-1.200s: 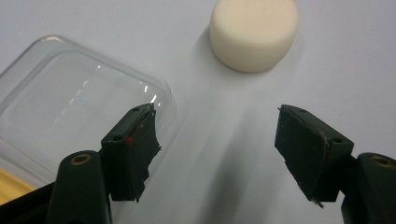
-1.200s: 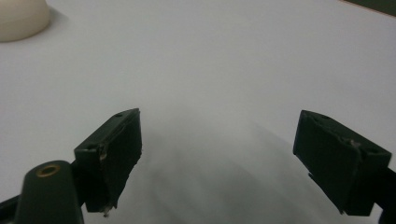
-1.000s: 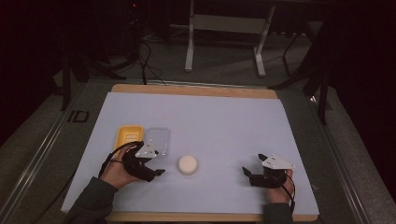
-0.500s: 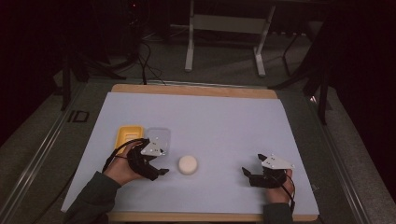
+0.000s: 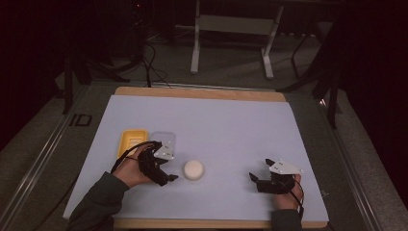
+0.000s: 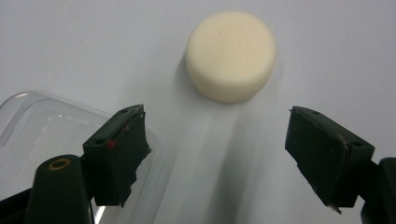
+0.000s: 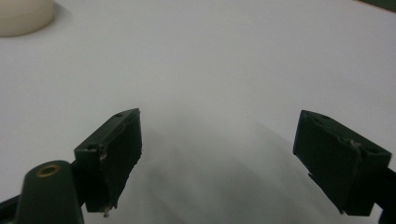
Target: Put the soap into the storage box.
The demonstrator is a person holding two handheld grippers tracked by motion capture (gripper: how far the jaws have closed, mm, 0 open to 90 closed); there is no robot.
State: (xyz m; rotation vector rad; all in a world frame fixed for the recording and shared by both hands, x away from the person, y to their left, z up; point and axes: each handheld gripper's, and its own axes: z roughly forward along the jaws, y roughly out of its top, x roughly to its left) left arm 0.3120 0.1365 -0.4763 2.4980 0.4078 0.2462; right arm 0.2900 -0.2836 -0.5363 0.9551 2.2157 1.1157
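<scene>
Pale mat (image 5: 231,125) covered the table. Cream puck (image 5: 193,169) lay on it, near the clear lid (image 5: 166,139). My left gripper (image 5: 171,177), just beside the puck, had been spreading its jaws, nothing between. My right gripper (image 5: 253,179) sat well apart from the puck, jaws spread, empty.

Puck (image 5: 193,169) on the table (image 5: 231,120), two trays (image 5: 133,141) side by side, behind-left of it.

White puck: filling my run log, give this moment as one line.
left claw: open, opening, nothing between | white puck: on mat, ahead | right claw: open
</scene>
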